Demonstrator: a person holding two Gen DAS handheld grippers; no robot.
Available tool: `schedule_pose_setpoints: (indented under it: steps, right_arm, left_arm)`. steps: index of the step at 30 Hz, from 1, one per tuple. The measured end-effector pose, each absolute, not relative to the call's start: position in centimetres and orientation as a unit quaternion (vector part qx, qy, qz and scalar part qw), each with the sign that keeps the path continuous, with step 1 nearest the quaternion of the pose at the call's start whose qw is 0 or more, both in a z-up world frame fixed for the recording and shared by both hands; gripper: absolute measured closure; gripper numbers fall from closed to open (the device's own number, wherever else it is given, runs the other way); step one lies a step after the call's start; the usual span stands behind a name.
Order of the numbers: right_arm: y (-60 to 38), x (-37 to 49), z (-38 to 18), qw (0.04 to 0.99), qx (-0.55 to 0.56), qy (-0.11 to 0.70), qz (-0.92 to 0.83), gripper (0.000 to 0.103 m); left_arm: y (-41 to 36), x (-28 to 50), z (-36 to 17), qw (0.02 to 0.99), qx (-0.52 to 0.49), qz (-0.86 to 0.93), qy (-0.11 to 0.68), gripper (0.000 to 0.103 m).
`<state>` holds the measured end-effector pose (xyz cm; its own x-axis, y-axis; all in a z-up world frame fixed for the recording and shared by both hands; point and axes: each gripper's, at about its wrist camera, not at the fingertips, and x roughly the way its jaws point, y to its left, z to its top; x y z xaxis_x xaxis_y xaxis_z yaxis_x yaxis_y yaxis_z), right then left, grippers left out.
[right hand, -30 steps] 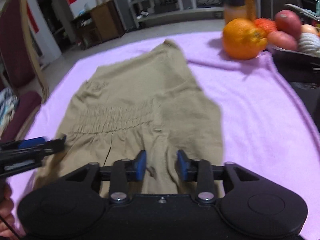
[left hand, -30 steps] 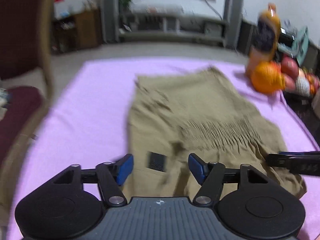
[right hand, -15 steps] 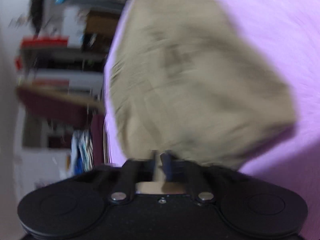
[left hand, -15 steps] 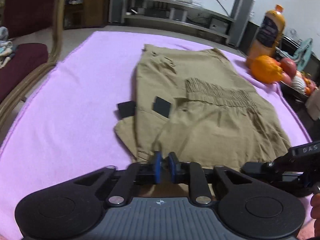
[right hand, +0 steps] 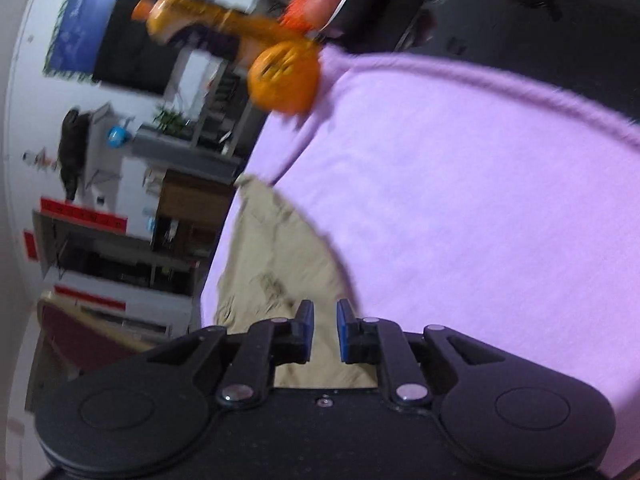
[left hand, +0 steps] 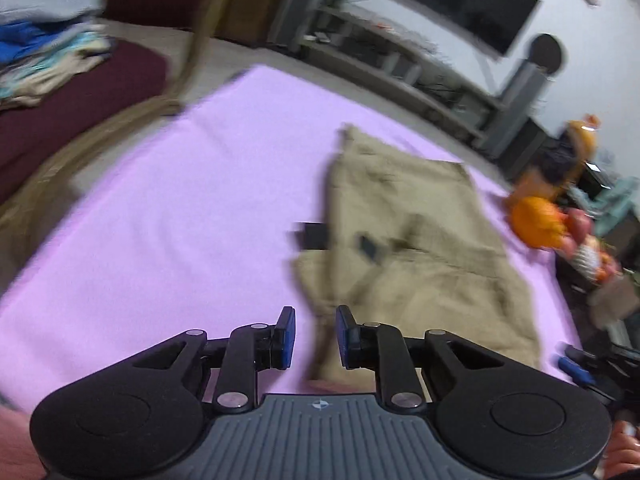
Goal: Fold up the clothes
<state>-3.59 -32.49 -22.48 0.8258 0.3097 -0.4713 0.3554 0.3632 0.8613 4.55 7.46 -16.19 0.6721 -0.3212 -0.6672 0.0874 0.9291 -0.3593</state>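
Observation:
A khaki garment (left hand: 416, 240) lies folded over itself on the purple cloth (left hand: 180, 220), with two black tags (left hand: 314, 236) at its left edge. My left gripper (left hand: 315, 338) is open and empty, just above the garment's near left corner. My right gripper (right hand: 323, 330) is open with a narrow gap and holds nothing; the garment (right hand: 272, 264) lies under and beyond it. The right view is rolled sideways and blurred. The right gripper's blue tip (left hand: 576, 368) shows at the lower right of the left view.
An orange (left hand: 536, 222), other fruit (left hand: 588, 252) and an orange bottle (left hand: 576, 148) stand at the table's right edge. A chair with stacked clothes (left hand: 48, 60) is at the left. The orange (right hand: 284, 78) and bottle (right hand: 208, 20) also show in the right view.
Both grippers were shut on the garment's near edge half a second ago and are now open. The left gripper has pulled back and left; the right one has swung away and rolled.

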Motion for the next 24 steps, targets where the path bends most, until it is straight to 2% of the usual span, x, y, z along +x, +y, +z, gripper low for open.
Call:
schedule_pose_setpoints:
  steps: [6, 10, 12, 14, 16, 17, 19, 20, 23, 24]
  right_arm:
    - [-26.3, 1.9, -20.9, 0.792, 0.501, 0.342, 0.065, 0.089]
    - [-25.4, 4.9, -22.9, 0.767, 0.519, 0.37, 0.078, 0.089]
    - [-26.5, 6.0, -24.5, 0.759, 0.523, 0.383, 0.058, 0.103]
    - [-28.4, 5.5, -25.7, 0.741, 0.563, 0.362, 0.052, 0.103]
    - [-30.3, 3.7, -24.9, 0.742, 0.579, 0.337, 0.01, 0.103]
    - [-31.2, 2.7, -24.3, 0.746, 0.58, 0.327, -0.011, 0.1]
    - [-32.8, 0.8, -23.0, 0.752, 0.579, 0.31, -0.046, 0.086]
    - [-33.4, -0.1, -22.5, 0.754, 0.578, 0.309, -0.044, 0.079]
    - [-34.1, -2.8, -21.7, 0.755, 0.574, 0.315, -0.041, 0.075]
    - [-34.2, -3.7, -21.8, 0.751, 0.577, 0.318, -0.04, 0.073]
  left_arm:
    - [1.5, 6.7, -16.5, 0.91, -0.057, -0.15, 0.382, 0.08]
    - [0.4, 9.5, -18.7, 0.904, -0.02, -0.107, 0.413, 0.082]
    - [1.5, 10.0, -19.4, 0.9, -0.04, -0.102, 0.421, 0.085]
    - [3.1, 10.0, -19.0, 0.896, -0.068, -0.095, 0.429, 0.09]
    - [5.2, 9.5, -18.0, 0.896, -0.095, -0.073, 0.427, 0.09]
    - [6.4, 9.1, -17.4, 0.897, -0.109, -0.06, 0.423, 0.089]
    - [8.8, 7.7, -16.4, 0.899, -0.134, -0.045, 0.414, 0.088]
    - [9.8, 7.0, -16.2, 0.897, -0.147, -0.045, 0.414, 0.084]
    - [11.5, 5.6, -16.7, 0.876, -0.197, -0.062, 0.436, 0.059]
    - [12.0, 5.3, -17.2, 0.864, -0.224, -0.075, 0.445, 0.056]
